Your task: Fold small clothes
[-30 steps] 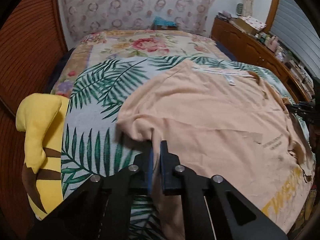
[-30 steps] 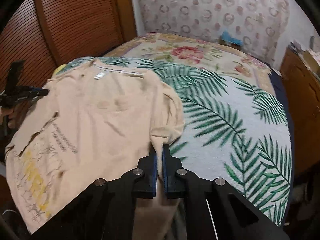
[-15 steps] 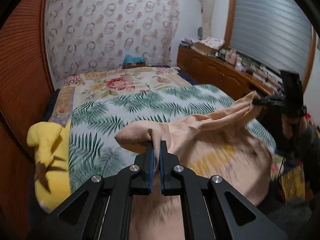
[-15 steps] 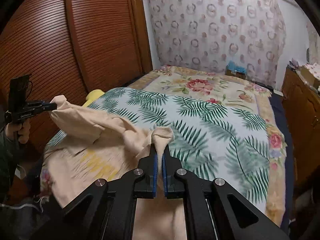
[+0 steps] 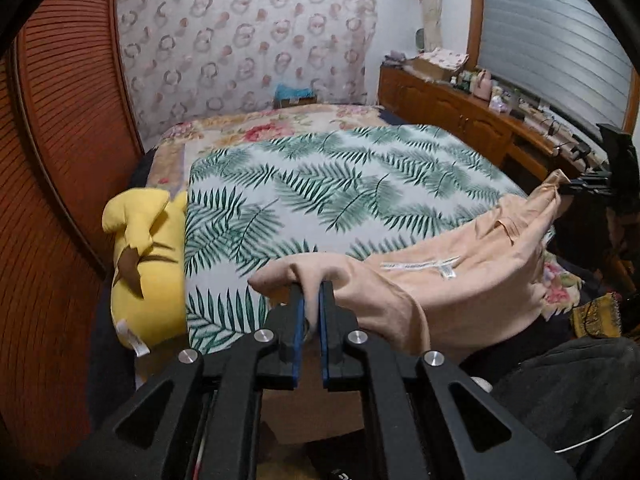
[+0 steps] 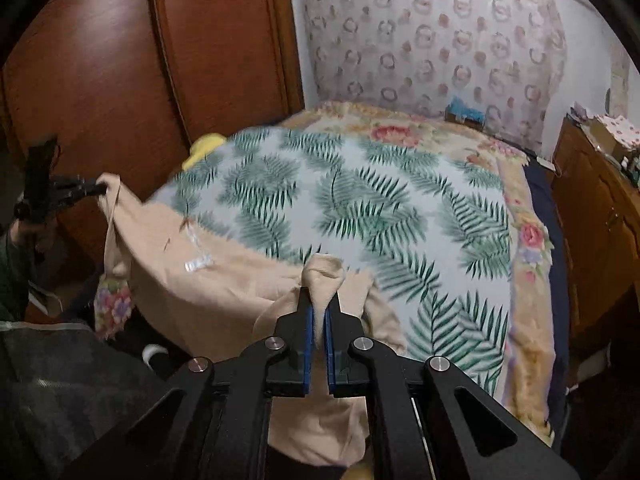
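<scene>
Left gripper (image 5: 311, 296) clamped on one bunched corner of the peach shirt (image 5: 460, 284), right gripper (image 6: 319, 304) clamped on another, blue pads pressed tight against the cloth at both. Shirt slung between the two off the near edge of the palm-leaf blanket (image 5: 340, 192), white neck label (image 5: 420, 266) facing up, lower part hanging down over the bed's edge. Yellow plush toy (image 5: 144, 264) lying beside the blanket's left edge, against the wooden wardrobe door (image 5: 60, 160).

left gripper (image 5: 311, 294): jaws clamped on shirt (image 5: 460, 284), tilted downward | right gripper (image 6: 319, 306): jaws clamped on shirt, tilted downward
</scene>
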Demonstrator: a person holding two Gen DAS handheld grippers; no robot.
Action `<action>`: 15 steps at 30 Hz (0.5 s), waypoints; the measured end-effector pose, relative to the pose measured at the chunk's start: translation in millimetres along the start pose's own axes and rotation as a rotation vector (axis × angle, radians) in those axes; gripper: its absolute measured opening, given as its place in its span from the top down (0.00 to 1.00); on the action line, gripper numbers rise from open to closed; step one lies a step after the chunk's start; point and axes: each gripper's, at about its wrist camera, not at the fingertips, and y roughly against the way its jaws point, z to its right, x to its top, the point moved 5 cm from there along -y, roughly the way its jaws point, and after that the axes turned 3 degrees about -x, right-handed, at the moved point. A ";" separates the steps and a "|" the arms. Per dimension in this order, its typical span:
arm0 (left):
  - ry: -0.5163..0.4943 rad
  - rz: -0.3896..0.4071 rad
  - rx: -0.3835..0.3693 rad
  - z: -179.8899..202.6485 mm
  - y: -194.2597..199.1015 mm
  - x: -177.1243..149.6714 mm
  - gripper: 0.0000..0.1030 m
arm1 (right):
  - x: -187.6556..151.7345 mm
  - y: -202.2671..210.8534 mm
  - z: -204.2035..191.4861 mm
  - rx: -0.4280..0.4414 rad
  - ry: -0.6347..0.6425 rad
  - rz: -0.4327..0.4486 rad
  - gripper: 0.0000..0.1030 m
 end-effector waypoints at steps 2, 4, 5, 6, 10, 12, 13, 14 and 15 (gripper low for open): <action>0.011 -0.014 0.008 -2.6 -5.9 -4.7 0.94 | -1.9 -9.6 -4.7 -0.003 0.007 -0.024 0.96; 0.024 -0.014 -0.002 -5.1 -6.2 -7.7 0.91 | -3.5 -16.3 -9.5 -0.013 0.016 -0.039 0.96; 0.026 -0.008 -0.005 -6.2 -4.9 -7.2 0.87 | -6.7 -18.4 -10.7 -0.018 0.023 -0.054 0.96; 0.026 0.001 -0.004 -7.3 -2.7 -5.9 0.82 | -7.1 -19.2 -12.3 -0.024 0.028 -0.063 0.92; 0.039 0.037 -0.009 -12.0 7.6 2.0 0.65 | 4.8 -27.3 -13.1 -0.024 0.026 -0.069 0.67; 0.039 0.045 -0.007 -12.3 6.3 3.5 0.49 | 7.7 -22.8 -10.7 -0.032 0.019 -0.053 0.62; 0.044 0.040 -0.008 -14.0 0.8 3.3 0.48 | 10.5 -21.1 -8.3 -0.027 0.010 -0.041 0.62; 0.050 0.034 -0.012 -15.0 -3.9 2.8 0.48 | 12.2 -22.0 -5.6 -0.032 0.000 -0.034 0.62; 0.056 0.024 -0.019 -16.2 -10.8 1.8 0.47 | 13.1 -23.5 -2.4 -0.042 -0.009 -0.030 0.62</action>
